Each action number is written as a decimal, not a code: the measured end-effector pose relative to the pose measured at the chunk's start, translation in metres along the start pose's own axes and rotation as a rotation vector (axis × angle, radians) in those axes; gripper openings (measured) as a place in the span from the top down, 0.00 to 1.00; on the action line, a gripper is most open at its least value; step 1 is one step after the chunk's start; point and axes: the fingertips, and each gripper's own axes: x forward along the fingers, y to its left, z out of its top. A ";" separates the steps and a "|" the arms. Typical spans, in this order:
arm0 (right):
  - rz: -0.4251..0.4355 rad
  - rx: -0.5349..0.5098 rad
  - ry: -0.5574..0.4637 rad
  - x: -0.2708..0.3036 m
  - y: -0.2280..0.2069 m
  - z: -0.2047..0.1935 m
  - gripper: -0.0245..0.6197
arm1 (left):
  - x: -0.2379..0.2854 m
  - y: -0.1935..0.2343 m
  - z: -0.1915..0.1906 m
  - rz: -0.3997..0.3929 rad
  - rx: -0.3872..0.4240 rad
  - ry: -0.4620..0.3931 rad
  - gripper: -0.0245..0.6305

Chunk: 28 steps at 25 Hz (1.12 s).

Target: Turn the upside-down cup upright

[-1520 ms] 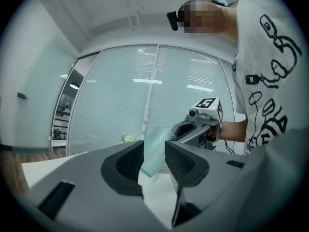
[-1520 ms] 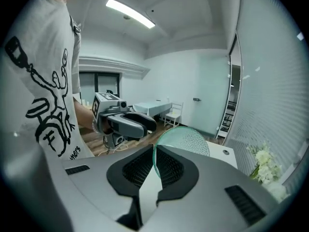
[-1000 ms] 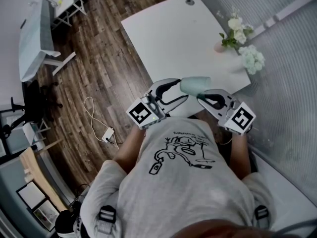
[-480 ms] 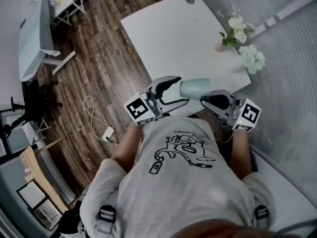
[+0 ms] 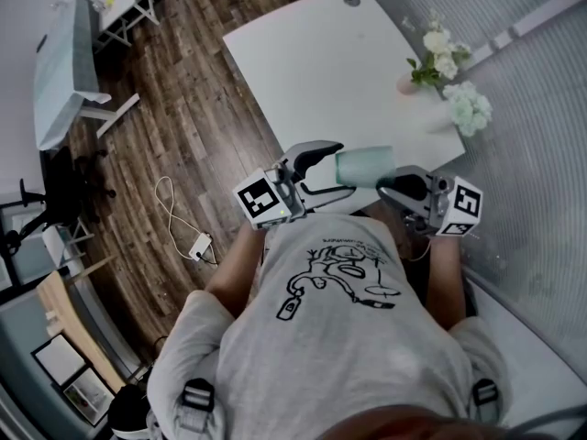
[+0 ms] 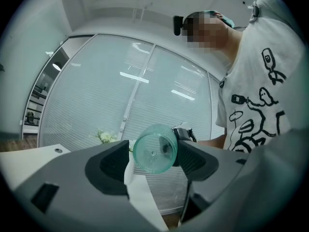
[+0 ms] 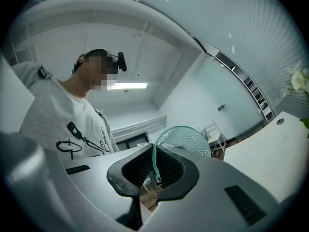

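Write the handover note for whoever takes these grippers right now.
Left gripper: open, jaws just opened; the cup has its base between them, not gripped.
Right gripper: shut on the cup's rim wall, carrying it alone.
Cup: on its side in the air, over the table's near edge.
Done: lifted, half turned.
Left: turn mouth up, set it down, release.
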 end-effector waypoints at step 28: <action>-0.057 -0.047 0.089 0.007 -0.004 -0.003 0.68 | 0.000 -0.001 -0.002 -0.004 0.025 -0.014 0.52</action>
